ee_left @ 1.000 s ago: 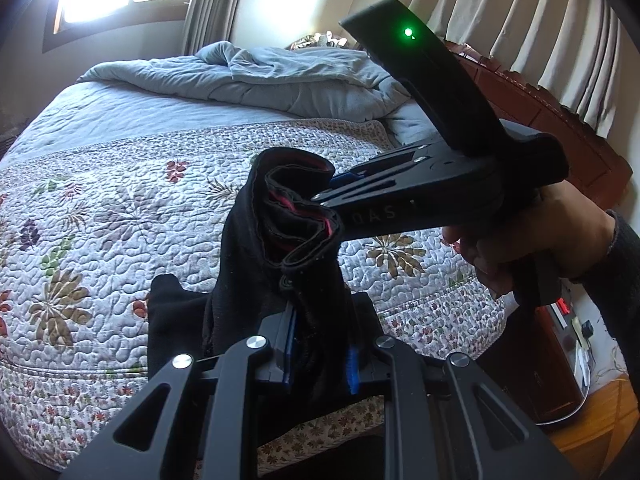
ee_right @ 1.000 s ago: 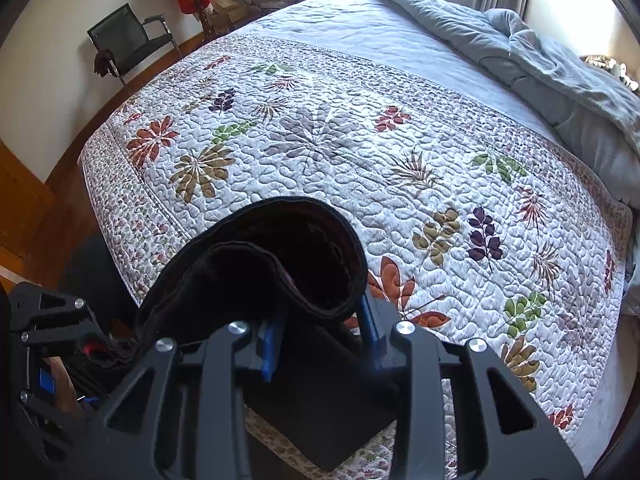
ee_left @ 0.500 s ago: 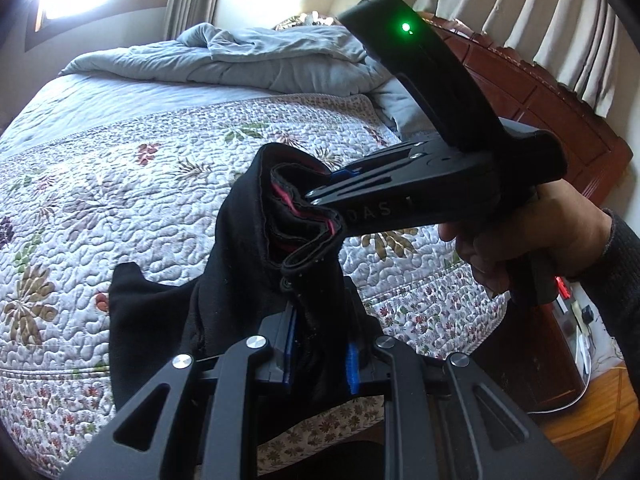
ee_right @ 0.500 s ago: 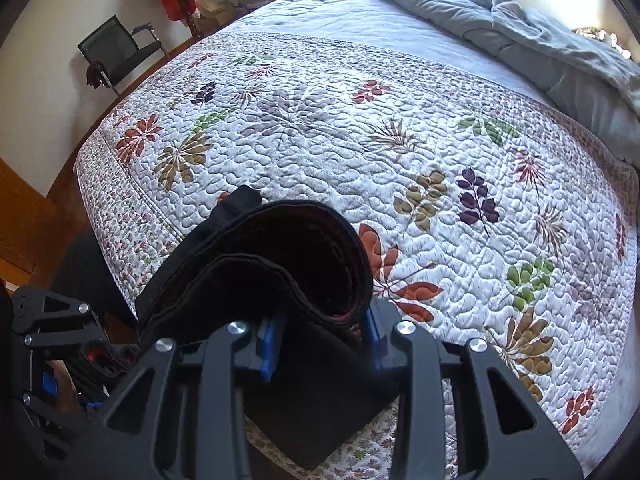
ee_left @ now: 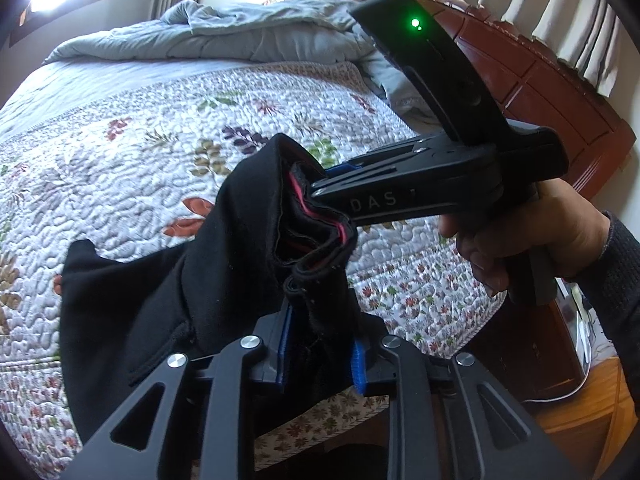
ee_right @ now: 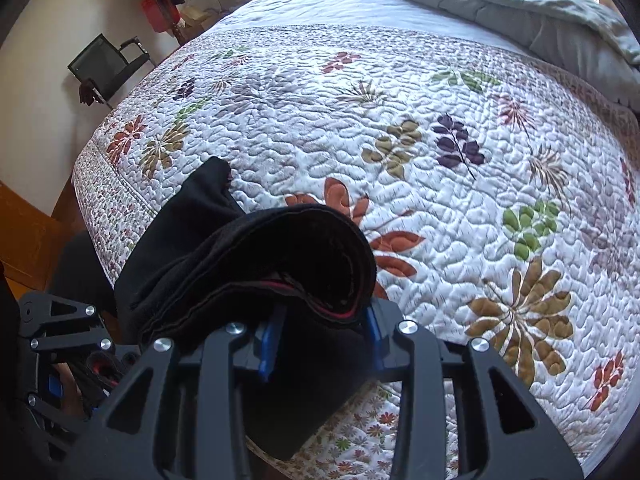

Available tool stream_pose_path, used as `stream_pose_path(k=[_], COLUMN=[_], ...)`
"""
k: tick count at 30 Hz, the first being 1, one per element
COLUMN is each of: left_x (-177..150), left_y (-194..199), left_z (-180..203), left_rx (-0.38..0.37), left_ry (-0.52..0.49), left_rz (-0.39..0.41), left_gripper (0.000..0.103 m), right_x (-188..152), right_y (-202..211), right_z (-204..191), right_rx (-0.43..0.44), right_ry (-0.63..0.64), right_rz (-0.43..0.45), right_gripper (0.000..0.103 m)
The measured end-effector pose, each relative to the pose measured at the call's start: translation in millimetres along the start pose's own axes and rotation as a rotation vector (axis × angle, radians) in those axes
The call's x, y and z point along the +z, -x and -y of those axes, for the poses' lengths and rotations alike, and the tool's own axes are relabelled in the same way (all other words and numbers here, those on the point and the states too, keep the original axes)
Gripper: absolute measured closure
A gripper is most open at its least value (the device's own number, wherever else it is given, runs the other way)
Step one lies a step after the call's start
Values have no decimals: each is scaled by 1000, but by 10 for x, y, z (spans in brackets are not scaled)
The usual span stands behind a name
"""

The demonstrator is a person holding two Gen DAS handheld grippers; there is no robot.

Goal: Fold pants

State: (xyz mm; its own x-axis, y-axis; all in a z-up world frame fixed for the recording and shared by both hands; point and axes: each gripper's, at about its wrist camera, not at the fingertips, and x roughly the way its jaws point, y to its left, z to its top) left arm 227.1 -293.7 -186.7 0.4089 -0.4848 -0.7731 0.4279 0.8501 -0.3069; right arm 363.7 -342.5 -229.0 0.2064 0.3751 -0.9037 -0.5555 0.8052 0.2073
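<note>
The black pants (ee_left: 224, 264) hang bunched between both grippers above the flowered quilt (ee_left: 160, 140). A thin red line shows inside the waistband. My left gripper (ee_left: 320, 344) has a fold of the black cloth between its blue pads, and its jaws are opening slightly. From the right, my right gripper (ee_left: 320, 180) comes in, held by a hand (ee_left: 540, 240), and bites the waistband edge. In the right wrist view the right gripper (ee_right: 320, 328) is shut on the curled band of the pants (ee_right: 280, 248). The lower cloth drapes onto the quilt (ee_right: 440, 160) near the bed's edge.
A rumpled grey duvet (ee_left: 260, 36) lies at the far end of the bed. A dark wooden headboard (ee_left: 540, 80) stands to the right under curtains. A black chair (ee_right: 108, 68) stands by the wall beyond the bed's left corner, on wooden floor (ee_right: 24, 232).
Both grippers have come down and forward over the quilt with the pants. More black cloth now lies on the quilt to the left.
</note>
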Motion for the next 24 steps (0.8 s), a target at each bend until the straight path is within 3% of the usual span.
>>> stream_pose_path(k=[9,12,15,17,20,24], left_x=[-126,-160,-220,-267,-345,-452], left_y=[-187,-169,13,202,415,602], left_z=[66,59,-40,-178,-438,-946], left_rx=[-13,-49,-133,-172,-225,-174], left_ry=[5,17,43,75,124,190], left_rz=[-56,-69,-51,-22,-5,32], left_gripper=[74,63,45,32,29,27], right_x=[-274,-393,-622,-839,-1239,-1662], right_y=[-91,-120,-148,-148,-122,-60], right_z=[250,389,622,800,1018,1036], right_rx=[20,49,65,116,250,501], right_ry=[-85,-173,-338,-465,-677,-858], right_rz=[-7,-8,-10,3,66,211], right_gripper=[67,63,54,54,34,15])
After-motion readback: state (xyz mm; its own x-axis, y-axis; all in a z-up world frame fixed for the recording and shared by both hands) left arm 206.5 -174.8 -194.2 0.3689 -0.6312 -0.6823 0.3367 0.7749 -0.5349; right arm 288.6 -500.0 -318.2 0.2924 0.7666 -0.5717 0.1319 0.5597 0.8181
